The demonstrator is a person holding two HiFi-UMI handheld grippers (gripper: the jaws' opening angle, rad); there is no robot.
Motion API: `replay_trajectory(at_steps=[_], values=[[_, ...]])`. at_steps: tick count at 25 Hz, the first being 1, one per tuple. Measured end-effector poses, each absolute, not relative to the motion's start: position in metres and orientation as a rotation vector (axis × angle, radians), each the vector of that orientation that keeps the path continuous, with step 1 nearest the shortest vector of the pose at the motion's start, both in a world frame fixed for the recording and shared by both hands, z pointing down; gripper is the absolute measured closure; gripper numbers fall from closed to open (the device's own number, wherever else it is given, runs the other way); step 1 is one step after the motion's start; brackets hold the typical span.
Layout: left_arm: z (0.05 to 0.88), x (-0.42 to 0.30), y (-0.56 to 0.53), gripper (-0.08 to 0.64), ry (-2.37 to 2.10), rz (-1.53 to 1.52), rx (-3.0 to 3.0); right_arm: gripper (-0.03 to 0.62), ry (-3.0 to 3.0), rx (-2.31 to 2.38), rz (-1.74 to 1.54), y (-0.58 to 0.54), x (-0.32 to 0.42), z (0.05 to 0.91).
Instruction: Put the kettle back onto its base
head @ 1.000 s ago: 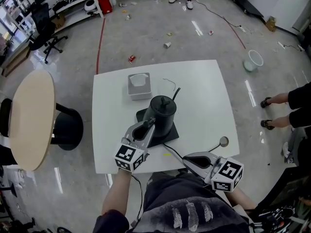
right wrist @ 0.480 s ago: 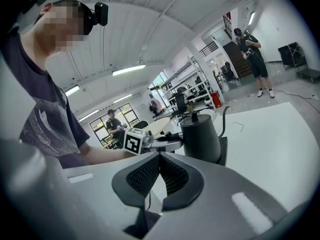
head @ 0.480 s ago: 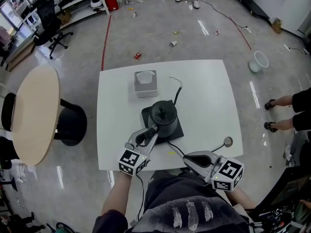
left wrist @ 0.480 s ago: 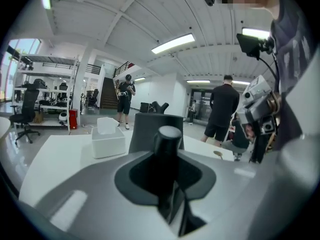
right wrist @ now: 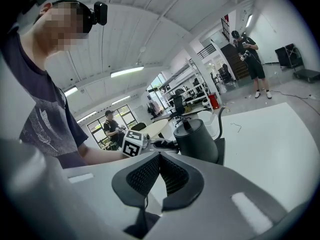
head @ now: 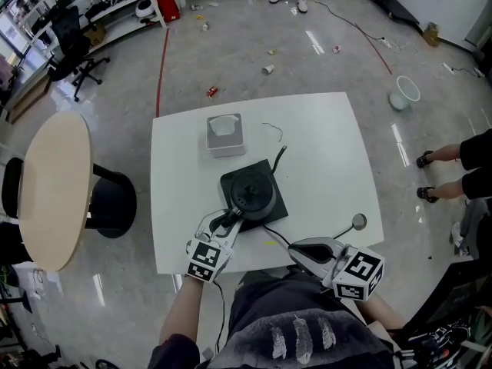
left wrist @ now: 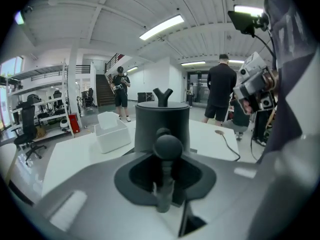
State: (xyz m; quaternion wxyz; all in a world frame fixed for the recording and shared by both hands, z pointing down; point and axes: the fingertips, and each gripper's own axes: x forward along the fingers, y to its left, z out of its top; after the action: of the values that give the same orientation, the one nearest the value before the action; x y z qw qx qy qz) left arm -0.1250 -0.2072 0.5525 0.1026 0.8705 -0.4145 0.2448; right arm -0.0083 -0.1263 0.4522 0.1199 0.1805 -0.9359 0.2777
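The black kettle (head: 252, 192) stands upright on its square black base (head: 274, 207) near the middle of the white table (head: 323, 160), its thin spout (head: 279, 157) curving up on the far side, away from the person. The left gripper (head: 231, 220) reaches in from the near edge and is clamped on the kettle's handle (left wrist: 166, 151) – in the left gripper view the dark rod with its ball-shaped top sits squarely between the two jaws, pressed by the pads, with the kettle's body rising just behind it. The right gripper (head: 295, 249) hangs over the near right part of the table, apart from the kettle; its ribbed pads meet at the tips with nothing held between them, and in its own view the kettle on its base shows beyond the jaws. A dark cord (head: 270, 237) leaves the base and runs toward the near edge. Just beyond the base sits a white box (head: 224, 135), and beside it lies a thin loose wire (head: 267, 131). A small round object (head: 354, 222) rests near the table's right edge, close to the right gripper. Off to the left stands a round beige table (head: 50, 187) – well apart from the white one.
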Motion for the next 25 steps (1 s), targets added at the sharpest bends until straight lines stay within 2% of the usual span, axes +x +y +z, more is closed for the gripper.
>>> replay_trajectory(at_steps=[8,17,25], values=[[0.553,-0.144,-0.225,0.469,-1.332,0.866,2.516,0.591,-2.743,0.532,0.819,-0.126,-0.005,0.452],[0.558,-0.163,-0.260,0.466,-1.502,0.912,2.404,0.591,-2.730,0.529,0.831,-0.128,-0.005,0.458],[0.560,-0.165,-0.258,0.451,-1.446,0.876,2.395,0.591,-2.727,0.559,0.811,-0.134,-0.005,0.459]])
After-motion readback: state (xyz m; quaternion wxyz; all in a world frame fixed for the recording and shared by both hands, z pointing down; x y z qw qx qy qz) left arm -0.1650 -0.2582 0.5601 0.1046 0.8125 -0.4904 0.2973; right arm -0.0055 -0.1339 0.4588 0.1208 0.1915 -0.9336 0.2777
